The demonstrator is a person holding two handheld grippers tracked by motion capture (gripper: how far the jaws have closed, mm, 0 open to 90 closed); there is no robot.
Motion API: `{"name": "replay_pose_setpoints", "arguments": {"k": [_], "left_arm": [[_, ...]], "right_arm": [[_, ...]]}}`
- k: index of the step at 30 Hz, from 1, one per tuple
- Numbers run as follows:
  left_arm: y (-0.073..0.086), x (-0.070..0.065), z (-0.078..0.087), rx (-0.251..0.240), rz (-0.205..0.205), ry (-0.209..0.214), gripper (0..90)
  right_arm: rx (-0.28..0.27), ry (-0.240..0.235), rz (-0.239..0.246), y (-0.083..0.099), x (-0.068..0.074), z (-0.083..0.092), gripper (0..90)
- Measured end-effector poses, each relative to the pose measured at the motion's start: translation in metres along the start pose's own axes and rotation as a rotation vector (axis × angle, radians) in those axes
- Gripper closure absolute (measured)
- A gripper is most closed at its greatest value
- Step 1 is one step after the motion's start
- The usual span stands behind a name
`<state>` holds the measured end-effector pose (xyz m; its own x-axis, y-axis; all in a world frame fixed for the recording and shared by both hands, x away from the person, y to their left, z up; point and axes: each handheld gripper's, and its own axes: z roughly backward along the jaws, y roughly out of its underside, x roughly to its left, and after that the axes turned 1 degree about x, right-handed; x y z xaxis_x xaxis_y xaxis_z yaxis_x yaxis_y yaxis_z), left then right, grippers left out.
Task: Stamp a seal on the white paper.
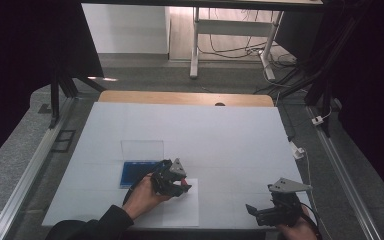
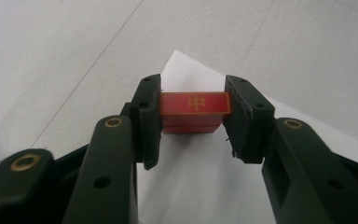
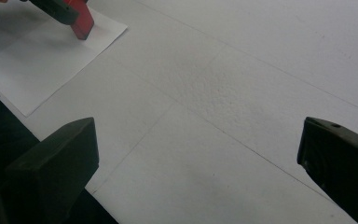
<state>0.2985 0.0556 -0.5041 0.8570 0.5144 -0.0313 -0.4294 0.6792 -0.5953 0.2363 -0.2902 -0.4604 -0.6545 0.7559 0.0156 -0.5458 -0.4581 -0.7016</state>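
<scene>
My left gripper (image 2: 193,123) is shut on a small red block (image 2: 194,111) with a gold character on its top face. It holds the block just above a white sheet of paper (image 2: 200,186). From the high view the left gripper (image 1: 182,184) sits over the paper (image 1: 185,210) near the table's front. The right gripper view catches the red block (image 3: 81,21) at its top left over the same paper (image 3: 37,65). My right gripper (image 1: 252,210) stands open at the front right, nothing between its jaws (image 3: 196,154).
A blue tray (image 1: 132,172) with a clear upright lid (image 1: 141,149) lies just left of the left gripper. The white table cover (image 1: 220,135) stretches back to a wooden edge (image 1: 185,98). Metal rails run along both sides.
</scene>
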Motion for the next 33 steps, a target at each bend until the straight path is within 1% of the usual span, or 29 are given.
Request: {"name": "replay_pose_setpoints", "arguments": {"k": [2, 6, 9, 10, 11, 14, 21, 23, 27, 29, 33], "left_arm": [[0.0, -0.003, 0.0, 0.0, -0.011, -0.02, 58.7], [0.0, -0.007, -0.001, 0.002, -0.026, -0.042, 58.8], [-0.001, -0.012, -0.001, 0.008, -0.053, -0.071, 58.8], [-0.001, -0.012, -0.001, 0.009, -0.055, -0.075, 58.8], [-0.001, -0.011, -0.001, 0.009, -0.048, -0.07, 58.8], [0.001, -0.004, -0.001, -0.005, -0.005, -0.024, 58.8], [0.003, 0.005, 0.0, -0.011, 0.022, 0.028, 58.8], [0.002, 0.004, 0.0, -0.011, 0.018, 0.021, 58.7], [0.001, -0.003, 0.0, -0.005, -0.003, -0.018, 58.8], [0.001, -0.003, 0.0, -0.002, -0.006, -0.019, 58.7], [0.0, -0.001, 0.0, 0.003, -0.01, -0.006, 58.5]], "right_arm": [[0.001, 0.0, 0.002, 0.0, 0.0, 0.0, 0.0], [0.006, 0.0, 0.004, 0.0, 0.0, 0.0, 0.0], [0.007, 0.002, 0.005, 0.0, 0.0, -0.001, 0.0], [0.008, 0.003, 0.005, 0.0, 0.001, -0.001, 0.0], [0.007, 0.002, 0.004, 0.0, 0.0, -0.001, 0.0], [0.007, 0.002, 0.003, 0.0, 0.0, 0.0, 0.0], [0.004, 0.002, 0.003, 0.0, 0.0, 0.0, 0.0], [0.004, 0.002, 0.005, 0.0, 0.0, 0.0, 0.0], [0.008, 0.001, 0.006, 0.0, 0.0, -0.001, 0.0], [0.009, 0.002, 0.008, 0.0, 0.001, -0.001, 0.0], [0.008, 0.002, 0.011, 0.0, 0.001, 0.0, 0.0]]}}
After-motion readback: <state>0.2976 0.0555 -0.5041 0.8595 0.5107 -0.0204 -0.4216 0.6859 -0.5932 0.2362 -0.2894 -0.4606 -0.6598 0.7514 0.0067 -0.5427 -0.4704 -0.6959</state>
